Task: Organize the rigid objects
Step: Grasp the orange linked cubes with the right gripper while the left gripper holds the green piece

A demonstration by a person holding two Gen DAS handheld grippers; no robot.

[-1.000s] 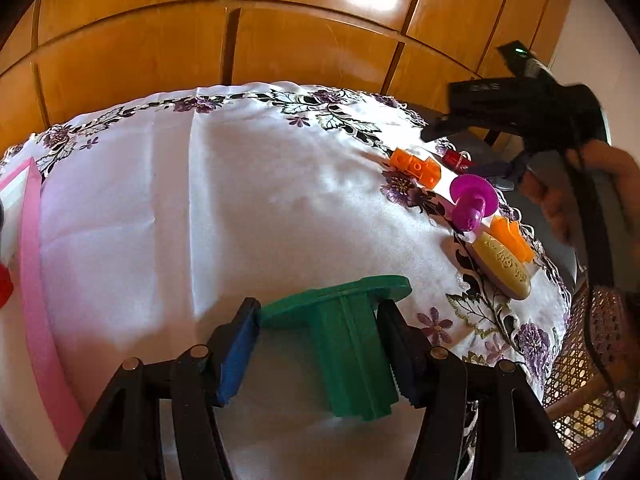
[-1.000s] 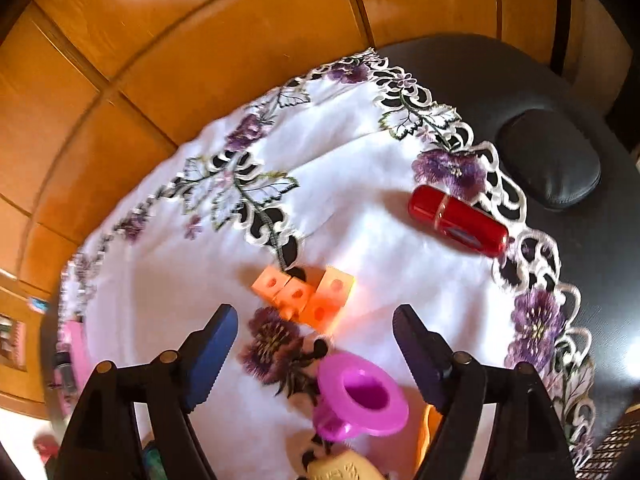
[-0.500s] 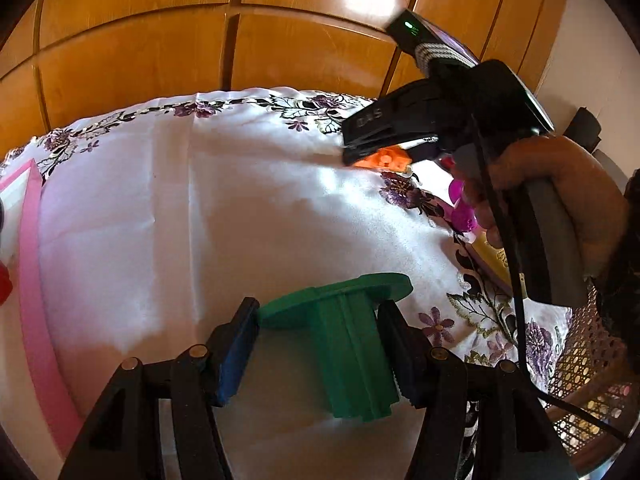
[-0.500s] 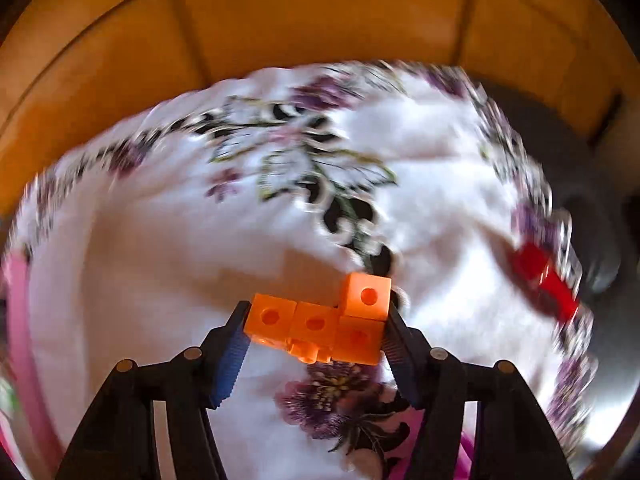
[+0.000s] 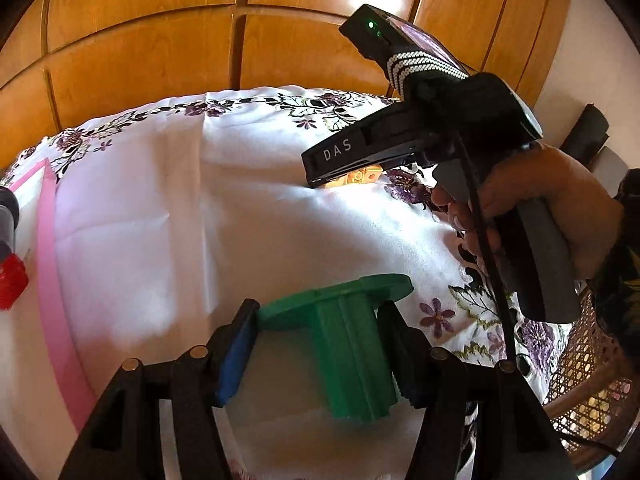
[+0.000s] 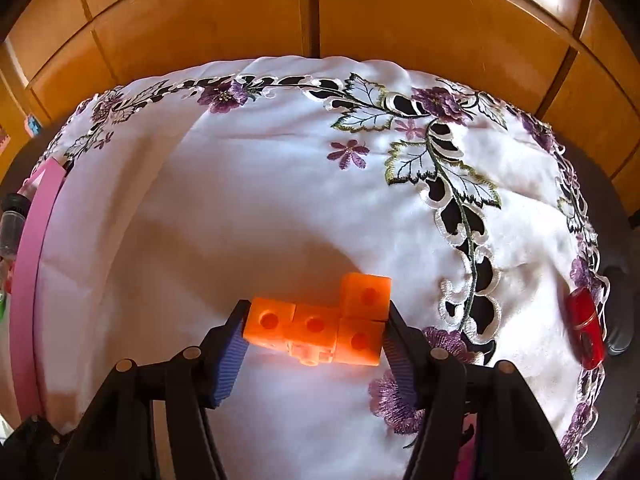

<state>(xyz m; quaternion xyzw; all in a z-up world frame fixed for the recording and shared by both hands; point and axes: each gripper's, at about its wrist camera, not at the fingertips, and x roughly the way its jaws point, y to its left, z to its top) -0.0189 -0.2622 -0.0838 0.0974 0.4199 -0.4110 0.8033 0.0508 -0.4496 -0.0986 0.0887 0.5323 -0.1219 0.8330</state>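
A green plastic piece with a flat flange and a ribbed stem hangs just above the white embroidered cloth, and my left gripper is shut on it. My right gripper points steeply down at the cloth and is shut on an orange L-shaped cluster of cubes, with a pad pressing on each end. In the left wrist view the same orange cubes peek out under the right gripper's black finger, held by a person's hand.
A pink tray rim lies at the cloth's left edge, with a red object in it. A red cylinder rests near the cloth's right border. Wooden panels stand behind; a wicker chair is at right.
My right gripper swung over the orange cubes, rolled, and closed on them from wide open. In the left wrist view the hand now covers the purple and yellow pieces. The left gripper stayed put.
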